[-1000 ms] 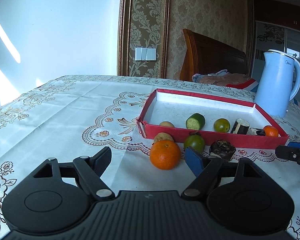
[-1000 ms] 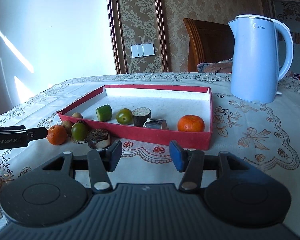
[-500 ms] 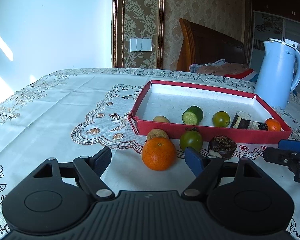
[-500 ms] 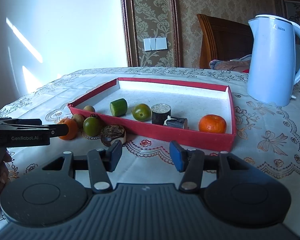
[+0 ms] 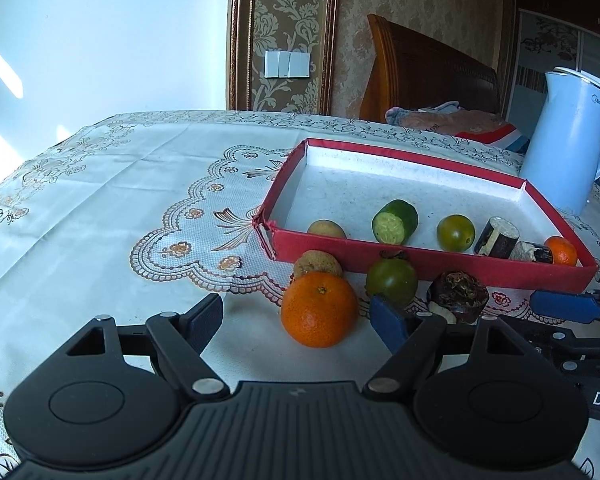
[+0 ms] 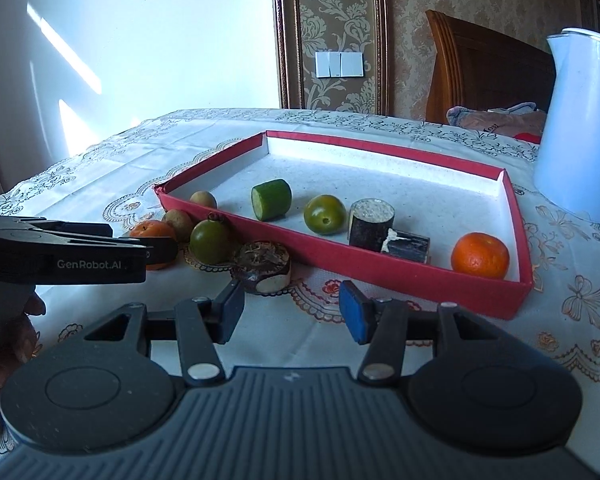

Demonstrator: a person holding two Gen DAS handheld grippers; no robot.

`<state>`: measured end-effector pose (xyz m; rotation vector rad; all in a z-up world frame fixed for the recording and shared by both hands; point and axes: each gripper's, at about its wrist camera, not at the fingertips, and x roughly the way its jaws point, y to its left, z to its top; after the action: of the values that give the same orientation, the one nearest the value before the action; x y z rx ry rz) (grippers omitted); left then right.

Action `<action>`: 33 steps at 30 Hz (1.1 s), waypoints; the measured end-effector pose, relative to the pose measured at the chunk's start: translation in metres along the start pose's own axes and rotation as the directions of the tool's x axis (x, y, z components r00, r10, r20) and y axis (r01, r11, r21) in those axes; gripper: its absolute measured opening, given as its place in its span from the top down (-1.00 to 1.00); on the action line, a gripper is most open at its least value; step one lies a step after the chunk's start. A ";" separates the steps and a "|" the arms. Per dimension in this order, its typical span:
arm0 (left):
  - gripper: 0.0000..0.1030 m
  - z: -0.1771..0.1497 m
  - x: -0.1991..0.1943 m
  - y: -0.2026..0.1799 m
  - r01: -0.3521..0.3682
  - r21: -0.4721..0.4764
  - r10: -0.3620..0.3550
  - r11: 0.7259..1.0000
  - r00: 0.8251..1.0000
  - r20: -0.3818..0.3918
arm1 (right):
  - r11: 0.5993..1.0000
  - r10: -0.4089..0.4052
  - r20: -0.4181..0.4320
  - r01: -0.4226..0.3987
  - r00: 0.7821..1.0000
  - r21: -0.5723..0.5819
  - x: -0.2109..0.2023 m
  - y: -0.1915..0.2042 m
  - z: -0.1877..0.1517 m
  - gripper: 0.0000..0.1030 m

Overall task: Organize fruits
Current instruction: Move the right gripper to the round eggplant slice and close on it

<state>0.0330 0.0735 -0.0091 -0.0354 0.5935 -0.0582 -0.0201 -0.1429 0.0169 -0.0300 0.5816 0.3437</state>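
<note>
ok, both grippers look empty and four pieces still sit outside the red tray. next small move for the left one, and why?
Probably ease the left gripper forward so its open jaws straddle the orange. That orange lies on the tablecloth outside the red tray, nearest the fingers and roughly between them, and nothing is held yet.

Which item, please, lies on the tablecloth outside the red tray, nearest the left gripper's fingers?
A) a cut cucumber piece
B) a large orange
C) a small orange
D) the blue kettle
B: the large orange sits on the tablecloth before the red tray, just ahead of the left gripper.
</note>
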 end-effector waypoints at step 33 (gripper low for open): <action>-0.56 0.006 0.020 0.000 -0.031 -0.008 0.030 0.999 0.998 -0.050 | 1.000 -0.006 -0.062 0.004 0.998 -0.031 0.041 0.015 0.011 0.07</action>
<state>0.0530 0.0724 -0.0158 -0.0332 0.6440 -0.0268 0.0129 -0.1148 0.0053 -0.0716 0.6376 0.3475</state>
